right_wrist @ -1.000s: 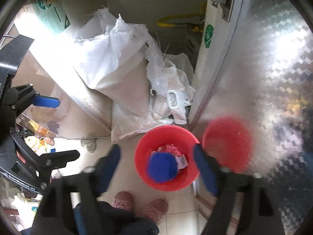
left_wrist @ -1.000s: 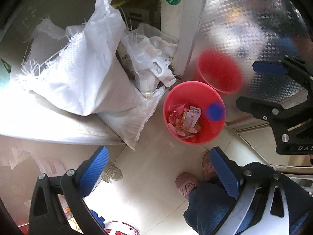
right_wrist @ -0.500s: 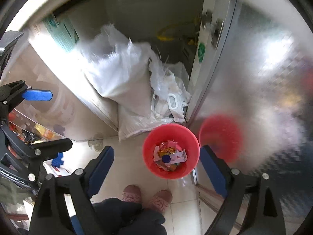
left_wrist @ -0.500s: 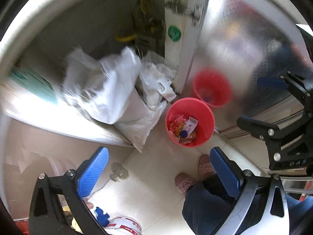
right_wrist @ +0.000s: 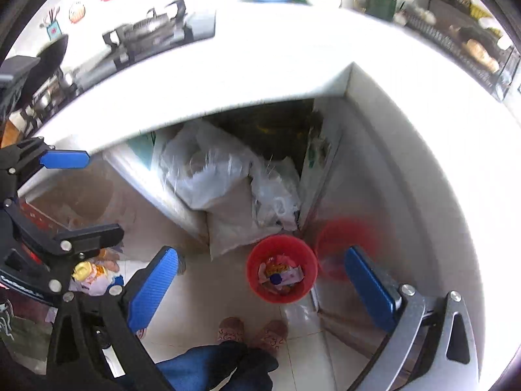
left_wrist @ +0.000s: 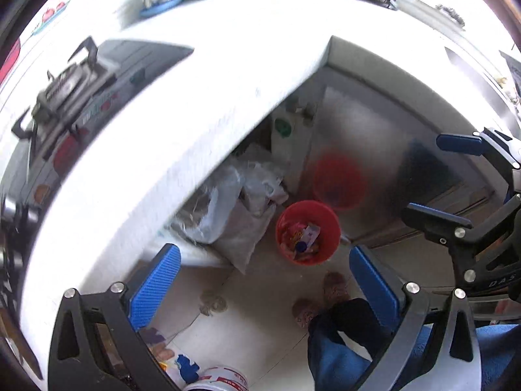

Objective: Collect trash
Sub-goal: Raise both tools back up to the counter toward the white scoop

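Both views look steeply down past the white bench [left_wrist: 169,104] edge to the floor [left_wrist: 260,299]. Left tongs [left_wrist: 263,280] are spread wide with nothing between the blue pads [left_wrist: 153,286]. Right tongs [right_wrist: 260,290] have just been opening and now stand wide apart, also empty. The red bucket [right_wrist: 252,272] sits on the floor just outside the open cupboard, beside the shiny metal door [right_wrist: 374,176], which shows a blurred red reflection of it. The trash [right_wrist: 280,275] is inside the bucket: crumpled wrappers, a pale packet, and a small round blue piece on top. Same pile shows in the left view [left_wrist: 301,238]. White sacks [right_wrist: 208,176] and plastic bags are piled in the cupboard, right behind the bucket; whether they touch its rim I can't tell. The person's slippers [right_wrist: 250,330] and dark trouser legs stand on the floor just in front of the bucket. A gas stove [left_wrist: 65,88] sits on the bench at left. A white tub [left_wrist: 221,379] with red print is at the bottom edge of the left view. Motion blur on much of the bench.
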Available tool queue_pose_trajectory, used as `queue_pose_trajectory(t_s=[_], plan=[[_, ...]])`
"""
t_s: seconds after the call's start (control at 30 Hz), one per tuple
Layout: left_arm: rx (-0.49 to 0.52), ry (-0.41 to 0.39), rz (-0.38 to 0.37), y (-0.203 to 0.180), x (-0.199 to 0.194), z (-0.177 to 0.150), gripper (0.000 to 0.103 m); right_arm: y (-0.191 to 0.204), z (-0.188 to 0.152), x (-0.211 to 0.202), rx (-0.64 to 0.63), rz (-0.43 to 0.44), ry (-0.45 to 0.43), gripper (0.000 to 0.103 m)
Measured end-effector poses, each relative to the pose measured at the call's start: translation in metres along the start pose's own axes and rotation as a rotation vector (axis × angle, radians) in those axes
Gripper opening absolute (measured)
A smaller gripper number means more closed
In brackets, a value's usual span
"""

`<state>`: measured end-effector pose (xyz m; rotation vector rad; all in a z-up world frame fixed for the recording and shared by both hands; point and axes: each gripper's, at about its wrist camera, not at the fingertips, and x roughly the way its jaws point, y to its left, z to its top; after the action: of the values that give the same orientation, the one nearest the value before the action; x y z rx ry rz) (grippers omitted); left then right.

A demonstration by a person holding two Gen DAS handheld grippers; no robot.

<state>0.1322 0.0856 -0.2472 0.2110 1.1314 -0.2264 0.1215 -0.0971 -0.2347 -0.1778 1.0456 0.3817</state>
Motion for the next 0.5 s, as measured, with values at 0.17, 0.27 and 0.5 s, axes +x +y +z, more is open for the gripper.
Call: queue_pose_trajectory(t_s=[0.17,0.27,0.5], plan=[[0.038,-0.047,-0.020,-0.004,-0.018,0.036,0.103,-0.012,0.015,-0.027,0.013,-0.043,-0.035,0.102],[0.057,-0.066,-0.028,-0.007,-0.024,0.060,0.103,-0.021,0.025,-0.034,0.021,-0.069,-0.047,0.102],[0.074,-0.097,-0.026,-0.016,-0.027,0.123,0.103,-0.060,0.060,-0.047,0.067,-0.101,-0.078,0.102]])
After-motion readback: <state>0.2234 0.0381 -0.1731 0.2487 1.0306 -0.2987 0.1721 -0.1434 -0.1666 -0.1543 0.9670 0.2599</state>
